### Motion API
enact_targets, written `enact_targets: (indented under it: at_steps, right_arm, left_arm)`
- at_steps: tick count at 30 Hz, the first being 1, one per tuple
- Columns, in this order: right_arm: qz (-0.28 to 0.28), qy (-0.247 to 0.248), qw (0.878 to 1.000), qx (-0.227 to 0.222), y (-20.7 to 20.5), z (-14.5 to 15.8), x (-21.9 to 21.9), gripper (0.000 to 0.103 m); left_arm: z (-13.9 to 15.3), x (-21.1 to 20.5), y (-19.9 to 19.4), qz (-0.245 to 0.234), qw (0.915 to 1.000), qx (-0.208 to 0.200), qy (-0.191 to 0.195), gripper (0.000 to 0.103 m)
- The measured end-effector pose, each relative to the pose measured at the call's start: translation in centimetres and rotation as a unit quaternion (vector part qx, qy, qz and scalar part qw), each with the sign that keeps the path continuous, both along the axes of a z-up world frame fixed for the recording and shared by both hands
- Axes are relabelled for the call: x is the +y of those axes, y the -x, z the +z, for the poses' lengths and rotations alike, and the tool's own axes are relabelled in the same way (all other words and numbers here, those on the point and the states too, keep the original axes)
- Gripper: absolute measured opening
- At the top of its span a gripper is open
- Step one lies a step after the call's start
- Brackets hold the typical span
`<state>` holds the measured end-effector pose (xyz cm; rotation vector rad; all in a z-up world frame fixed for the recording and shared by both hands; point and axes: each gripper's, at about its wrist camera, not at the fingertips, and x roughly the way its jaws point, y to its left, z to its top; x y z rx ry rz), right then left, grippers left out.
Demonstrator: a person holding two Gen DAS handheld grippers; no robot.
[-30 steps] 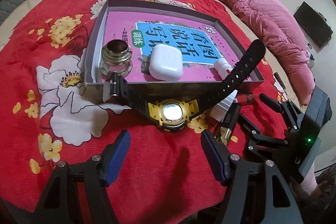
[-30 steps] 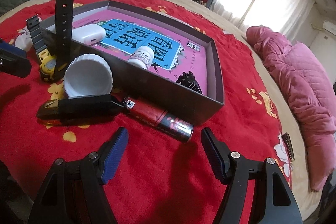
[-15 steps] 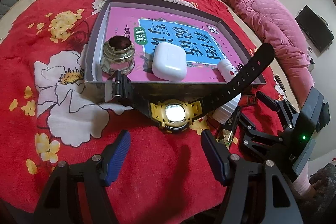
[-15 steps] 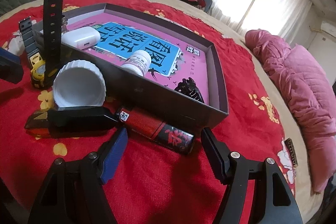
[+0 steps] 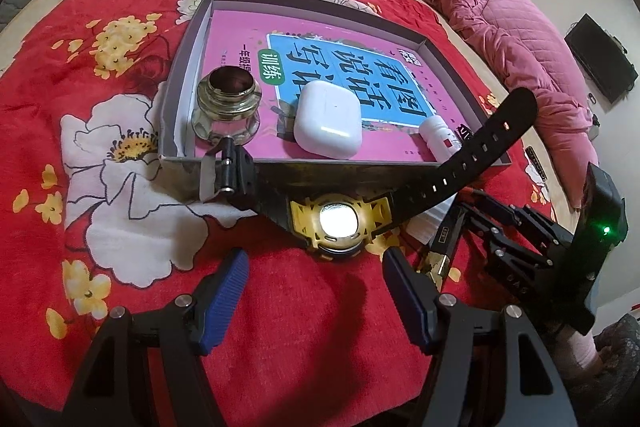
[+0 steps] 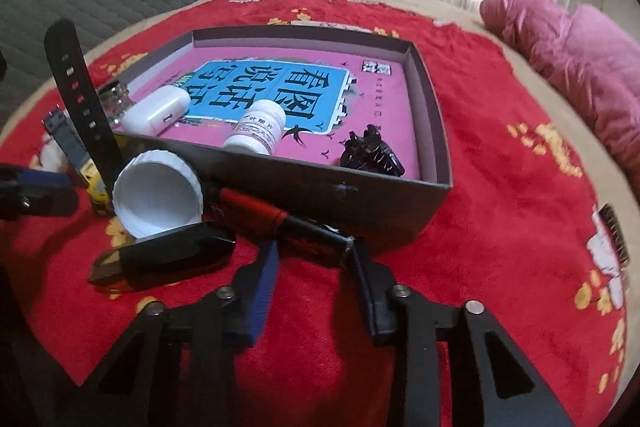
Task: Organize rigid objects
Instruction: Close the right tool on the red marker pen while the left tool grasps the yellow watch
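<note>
The red-and-black tube (image 6: 288, 227) lies on the bed between the right tongs (image 6: 310, 255), whose jaws are closing — pick-up step; next, lift over the box (image 6: 432, 131) wall just beyond. Left tongs (image 5: 316, 267) stand apart — empty.

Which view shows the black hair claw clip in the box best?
The right wrist view: the black hair claw clip lies in plain sight on the pink book cover at the box's near right corner. In the left wrist view it cannot be made out; the watch strap crosses that corner.
</note>
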<state>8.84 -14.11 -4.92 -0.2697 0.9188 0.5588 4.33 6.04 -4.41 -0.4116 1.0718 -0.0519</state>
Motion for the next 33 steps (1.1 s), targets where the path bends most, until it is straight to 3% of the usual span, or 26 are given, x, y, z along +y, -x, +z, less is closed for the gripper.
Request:
enact_targets:
  at_steps: [3, 7, 26, 33]
  right_arm:
    - [-0.002, -0.026, 0.999, 0.032, 0.0, 0.3, -0.6, 0.029]
    - [0.013, -0.026, 0.999, 0.043, 0.7, 0.6, -0.4, 0.029]
    - [0.124, 0.061, 0.99, -0.02, 0.6, 0.8, 2.0, 0.032]
    - [0.169, 0.073, 0.983, -0.011, -0.3, 0.4, 3.4, 0.033]
  left_arm:
    - [-0.1, 0.2, -0.1, 0.0, 1.0, 0.0, 0.003, 0.069]
    - [-0.2, 0.3, -0.1, 0.001, 1.0, 0.0, 0.006, 0.069]
    - [0.0, 1.3, 0.1, 0.008, 0.9998, -0.002, 0.017, 0.069]
    - [0.0, 2.0, 0.1, 0.019, 0.9991, -0.008, 0.036, 0.069]
